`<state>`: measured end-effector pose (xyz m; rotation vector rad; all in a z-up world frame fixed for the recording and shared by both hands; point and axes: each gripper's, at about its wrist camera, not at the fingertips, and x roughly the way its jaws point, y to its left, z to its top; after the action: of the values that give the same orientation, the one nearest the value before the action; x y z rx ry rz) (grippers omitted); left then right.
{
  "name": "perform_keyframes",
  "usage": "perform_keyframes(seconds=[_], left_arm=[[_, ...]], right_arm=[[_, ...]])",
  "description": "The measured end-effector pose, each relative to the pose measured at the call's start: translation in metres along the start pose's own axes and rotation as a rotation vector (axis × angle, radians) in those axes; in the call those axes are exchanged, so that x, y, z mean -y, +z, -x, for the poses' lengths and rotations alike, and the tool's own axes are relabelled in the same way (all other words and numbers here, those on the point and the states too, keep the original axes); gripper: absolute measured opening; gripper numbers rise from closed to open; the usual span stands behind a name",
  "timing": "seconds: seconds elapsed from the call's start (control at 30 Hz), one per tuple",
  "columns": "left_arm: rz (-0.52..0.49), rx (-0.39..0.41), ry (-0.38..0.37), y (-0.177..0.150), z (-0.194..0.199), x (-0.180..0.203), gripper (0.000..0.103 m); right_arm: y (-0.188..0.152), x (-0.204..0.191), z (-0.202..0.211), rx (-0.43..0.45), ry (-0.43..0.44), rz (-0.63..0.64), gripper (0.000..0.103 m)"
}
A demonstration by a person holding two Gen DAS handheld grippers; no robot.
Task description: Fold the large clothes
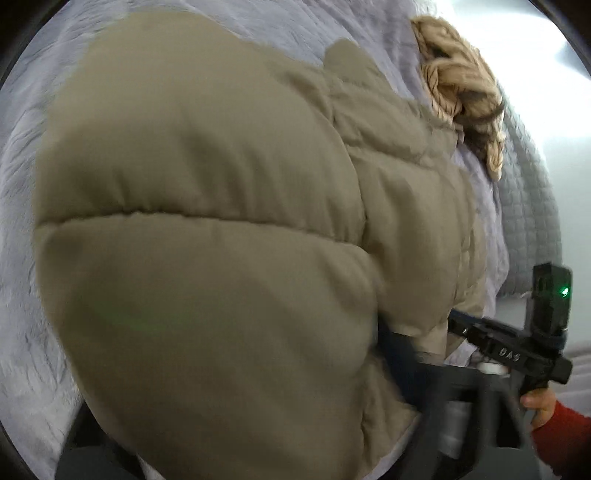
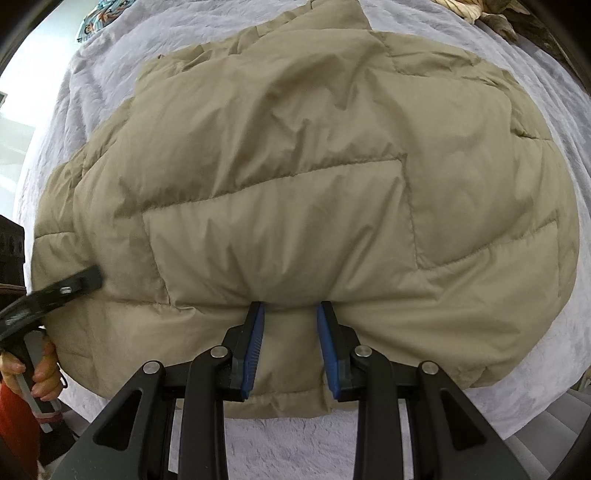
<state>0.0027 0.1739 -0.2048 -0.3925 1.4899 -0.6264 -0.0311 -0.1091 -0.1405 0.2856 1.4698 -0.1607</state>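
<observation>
A beige puffer jacket lies spread on the bed and fills both views. My right gripper points straight down at its near hem, and the blue pads pinch a bunched fold of that hem. My left gripper reaches over the jacket's left edge, with one black finger lying on top of the fabric and the other hidden. In the left wrist view the jacket bulges over the jaws. Only a dark, blurred finger shows at the jacket's lower right.
The bed carries a pale lavender cover. A tan knitted garment lies at one far corner, and a patterned cloth at another. A hand in a red sleeve holds the right gripper's handle. The bed's edge is just beyond it.
</observation>
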Motion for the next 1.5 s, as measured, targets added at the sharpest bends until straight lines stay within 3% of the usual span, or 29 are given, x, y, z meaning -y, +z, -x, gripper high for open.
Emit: perform_keyframes(seconds=[0.03,0.1,0.17,0.27,0.4,0.53,0.57,0.7,0.93,1.13,1.3,1.43,1.5], left_arm=[[-0.009,0.007,-0.01,0.0,0.003,0.003,0.043],[-0.016,0.021,-0.023,-0.001,0.012,0.006,0.036],[-0.026,0.041,-0.003,-0.005,0.023,0.012,0.034],[-0.036,0.069,-0.007,-0.009,0.035,0.017,0.033],[-0.015,0.077,-0.004,-0.009,0.045,0.016,0.033],[-0.003,0.094,0.016,-0.011,0.056,0.025,0.033],[-0.004,0.101,0.028,-0.011,0.06,0.03,0.029],[0.006,0.135,0.059,-0.016,0.078,0.059,0.026],[-0.054,0.192,0.08,-0.016,0.087,0.161,0.026],[-0.054,0.179,0.122,0.003,0.053,0.242,0.026],[-0.045,0.164,0.145,0.02,0.027,0.272,0.026],[-0.071,0.16,0.17,0.03,0.008,0.295,0.027],[-0.084,0.143,0.18,0.034,-0.004,0.305,0.027]], right_arm=[[-0.001,0.0,0.001,0.001,0.001,-0.003,0.033],[-0.002,0.002,0.004,0.002,0.003,-0.005,0.033],[-0.004,0.005,0.013,0.012,0.017,-0.023,0.033],[-0.007,0.015,0.039,0.104,-0.015,-0.058,0.033],[-0.001,0.03,0.058,0.19,-0.011,-0.044,0.025],[0.022,0.034,0.053,0.221,0.053,0.011,0.025],[0.027,0.032,0.05,0.223,0.069,0.027,0.025],[0.052,0.023,0.02,0.181,0.124,0.092,0.025],[0.075,0.037,-0.015,0.096,0.266,0.053,0.025],[0.093,0.055,-0.038,0.036,0.382,0.019,0.018],[0.103,0.072,-0.049,-0.014,0.471,-0.044,0.008],[0.108,0.09,-0.034,-0.045,0.473,-0.073,0.009],[0.107,0.107,-0.014,-0.02,0.475,-0.083,0.012]])
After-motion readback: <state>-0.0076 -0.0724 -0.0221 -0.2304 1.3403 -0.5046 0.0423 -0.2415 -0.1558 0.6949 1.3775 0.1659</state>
